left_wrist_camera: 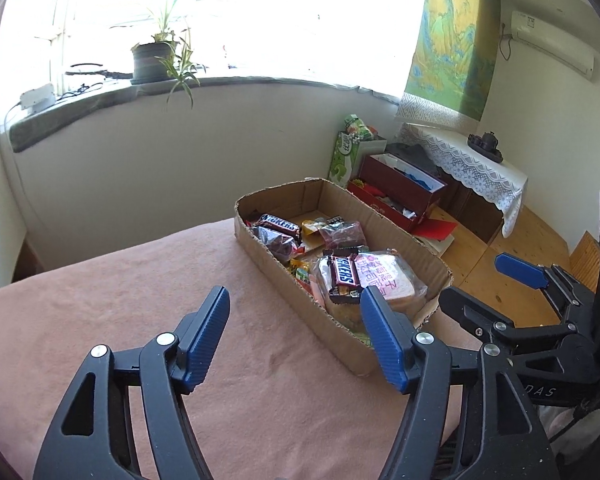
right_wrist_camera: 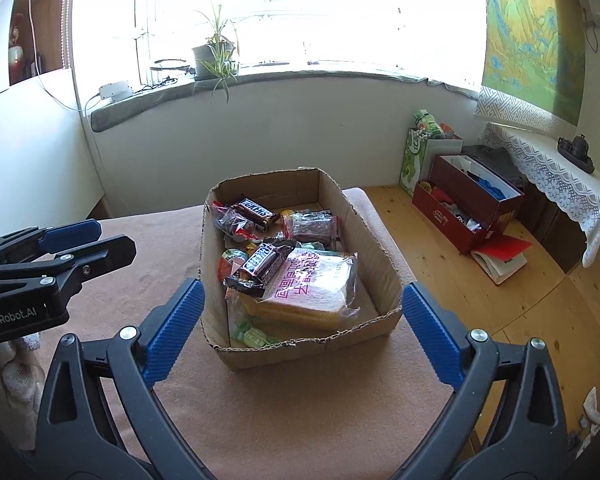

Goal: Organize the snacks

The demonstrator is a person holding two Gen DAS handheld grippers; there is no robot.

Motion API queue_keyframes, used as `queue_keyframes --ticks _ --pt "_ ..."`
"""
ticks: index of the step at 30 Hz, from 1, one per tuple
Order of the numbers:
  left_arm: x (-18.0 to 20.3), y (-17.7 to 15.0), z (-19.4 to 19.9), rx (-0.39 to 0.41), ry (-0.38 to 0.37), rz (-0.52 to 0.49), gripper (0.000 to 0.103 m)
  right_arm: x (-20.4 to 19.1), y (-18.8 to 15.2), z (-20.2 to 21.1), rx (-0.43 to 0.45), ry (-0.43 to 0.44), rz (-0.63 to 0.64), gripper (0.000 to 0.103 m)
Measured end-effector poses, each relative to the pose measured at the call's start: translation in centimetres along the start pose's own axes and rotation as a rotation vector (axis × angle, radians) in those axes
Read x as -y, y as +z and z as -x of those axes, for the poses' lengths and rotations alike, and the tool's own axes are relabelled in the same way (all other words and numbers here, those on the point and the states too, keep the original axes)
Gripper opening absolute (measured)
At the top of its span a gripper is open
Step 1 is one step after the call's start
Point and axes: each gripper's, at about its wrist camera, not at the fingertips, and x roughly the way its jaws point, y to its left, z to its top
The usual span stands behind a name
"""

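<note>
1. My left gripper [left_wrist_camera: 296, 336] is spread wide and holds nothing, hovering over the pink blanket [left_wrist_camera: 120, 300] just beside the box's long left wall.
2. My right gripper [right_wrist_camera: 302, 328] is spread wide too, empty, its fingers straddling the near end of the cardboard box [right_wrist_camera: 300, 346] without touching it.
3. The box sits at the far right corner of the blanket-covered surface.
4. Inside, a bagged bread slice [right_wrist_camera: 320, 280] lies toward the near end, with one Snickers bar [right_wrist_camera: 260, 266] resting on its left edge.
5. A second Snickers bar [right_wrist_camera: 258, 212] lies near the far left corner among small wrapped sweets [right_wrist_camera: 312, 226].
</note>
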Motion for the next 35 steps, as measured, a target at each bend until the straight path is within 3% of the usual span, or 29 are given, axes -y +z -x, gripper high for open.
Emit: queue_keyframes --ticks 9,35 --pt "-0.1 -1.6 1.7 0.018 0.074 0.018 0.077 -0.8 -0.6 0.7 0.007 -0.033 0.003 0.102" --pt "-0.4 -2.1 2.7 0.034 0.092 0.021 0.078 -1.6 -0.9 0.9 0.000 -0.017 0.010 0.103"
